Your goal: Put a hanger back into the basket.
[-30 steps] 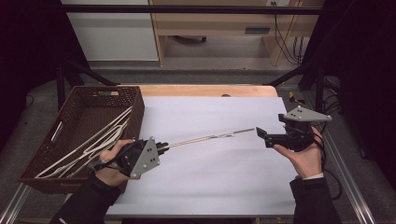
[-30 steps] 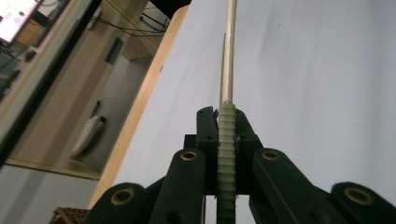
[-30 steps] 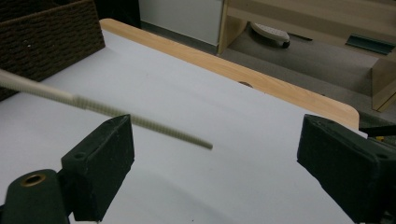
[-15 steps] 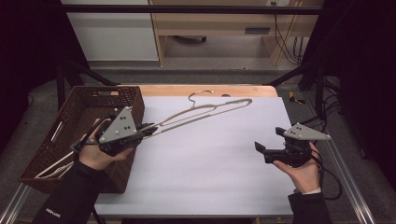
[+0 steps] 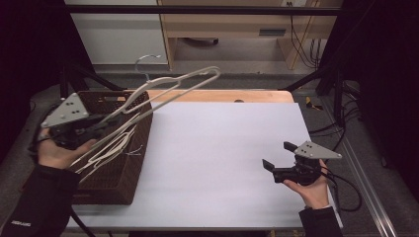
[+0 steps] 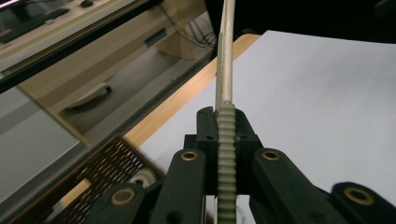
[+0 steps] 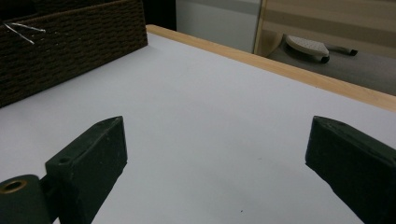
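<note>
- We carry the white hanger (image 5: 170,89), gripped in our left claw (image 5: 99,124), over the wicker basket (image 5: 123,168); lower it flat before letting go.
- Our right claw (image 5: 279,157), jaws just spreading with nothing between them, hangs above the surface (image 5: 217,163).

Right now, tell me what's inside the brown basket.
Inside the woven basket lie several pale hangers, overlapping in a loose pile. The left gripper, shut on another hanger, and the hand cover the basket's left part, so an exact count cannot be given.

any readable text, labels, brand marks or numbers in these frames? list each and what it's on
Small white mark on the cuff of the person's left sleeve: too small and blurred to read.
No lettering seen on the hanger, basket, left gripper, right gripper or table.
</note>
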Motion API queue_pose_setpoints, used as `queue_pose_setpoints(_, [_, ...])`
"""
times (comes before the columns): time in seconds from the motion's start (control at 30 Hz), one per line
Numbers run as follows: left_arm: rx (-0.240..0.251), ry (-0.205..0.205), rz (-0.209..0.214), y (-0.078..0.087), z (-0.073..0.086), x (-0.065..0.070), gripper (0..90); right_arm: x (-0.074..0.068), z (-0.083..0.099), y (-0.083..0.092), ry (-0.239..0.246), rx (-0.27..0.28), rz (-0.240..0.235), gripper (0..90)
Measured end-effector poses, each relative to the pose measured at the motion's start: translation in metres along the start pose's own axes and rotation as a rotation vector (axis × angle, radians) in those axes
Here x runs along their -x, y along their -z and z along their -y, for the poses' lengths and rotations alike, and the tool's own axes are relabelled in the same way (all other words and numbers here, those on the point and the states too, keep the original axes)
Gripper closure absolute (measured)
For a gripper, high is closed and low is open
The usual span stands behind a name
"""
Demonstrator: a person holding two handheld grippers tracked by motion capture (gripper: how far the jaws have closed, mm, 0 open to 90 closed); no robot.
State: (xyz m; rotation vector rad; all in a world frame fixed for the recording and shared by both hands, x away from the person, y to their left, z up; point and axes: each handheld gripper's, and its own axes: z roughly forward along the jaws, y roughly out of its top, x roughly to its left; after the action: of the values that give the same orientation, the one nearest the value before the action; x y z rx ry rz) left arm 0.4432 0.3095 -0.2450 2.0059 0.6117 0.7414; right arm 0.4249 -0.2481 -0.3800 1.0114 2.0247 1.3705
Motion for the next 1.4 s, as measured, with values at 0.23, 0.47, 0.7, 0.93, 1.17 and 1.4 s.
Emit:
queue_pose_setpoints(0.23, [-0.019, 0.063, -0.069, 0.034, 0.044, -0.026, 85.7, -0.002, 0.001, -0.004, -0.001, -0.01, -0.014, 5.8])
queue_pose_setpoints(0.47, [-0.046, 0.113, -0.132, 0.053, 0.087, -0.046, 85.7, -0.003, 0.002, -0.007, -0.001, -0.02, -0.027, 5.6])
queue_pose_setpoints(0.7, [-0.099, 0.169, -0.177, 0.056, 0.124, -0.054, 85.7, -0.004, 0.002, -0.009, -0.001, -0.03, -0.029, 5.6])
queue_pose_setpoints(0.93, [-0.148, 0.185, -0.212, 0.047, 0.148, -0.054, 85.7, -0.006, 0.002, -0.012, 0.0, -0.04, -0.036, 5.6])
queue_pose_setpoints(1.17, [-0.24, 0.172, -0.221, 0.036, 0.165, -0.054, 85.7, -0.006, 0.002, -0.012, 0.007, -0.039, -0.037, 5.7])
queue_pose_setpoints(1.4, [-0.387, 0.21, -0.197, 0.023, 0.173, -0.055, 84.8, -0.007, 0.003, -0.014, 0.008, -0.044, -0.04, 5.6])
